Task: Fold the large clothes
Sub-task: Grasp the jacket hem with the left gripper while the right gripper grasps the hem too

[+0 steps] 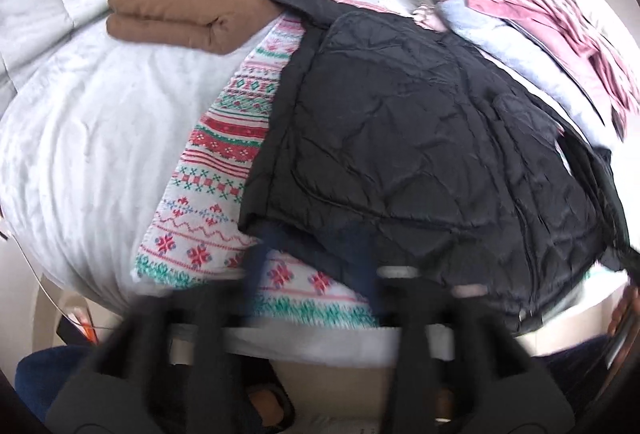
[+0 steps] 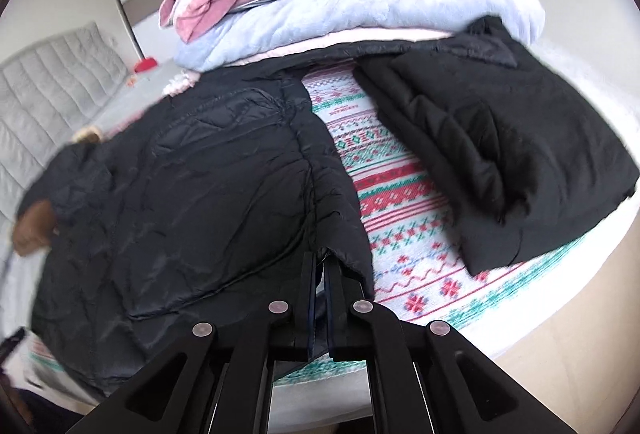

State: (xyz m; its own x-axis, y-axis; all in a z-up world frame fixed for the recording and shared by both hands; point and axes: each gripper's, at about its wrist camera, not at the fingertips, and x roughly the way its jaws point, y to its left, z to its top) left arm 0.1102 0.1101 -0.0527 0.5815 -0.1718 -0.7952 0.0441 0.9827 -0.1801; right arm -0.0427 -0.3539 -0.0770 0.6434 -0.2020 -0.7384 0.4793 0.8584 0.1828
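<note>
A black quilted jacket (image 1: 420, 137) lies spread on a patterned red, green and white blanket (image 1: 224, 137) on the bed. It also shows in the right wrist view (image 2: 192, 185). My left gripper (image 1: 316, 274) is open and blurred, with its fingers just at the jacket's near hem. My right gripper (image 2: 320, 266) is shut on the jacket's near hem beside its front edge. A second black garment (image 2: 500, 153) lies folded to the right on the blanket (image 2: 392, 193).
A folded brown garment (image 1: 168, 17) lies at the back left on the white bed cover (image 1: 80, 137). A stack of pink and pale blue bedding (image 2: 340, 1) stands behind the jacket. The bed's near edge (image 1: 312, 346) is below the grippers. A grey padded headboard (image 2: 44, 89) is at the left.
</note>
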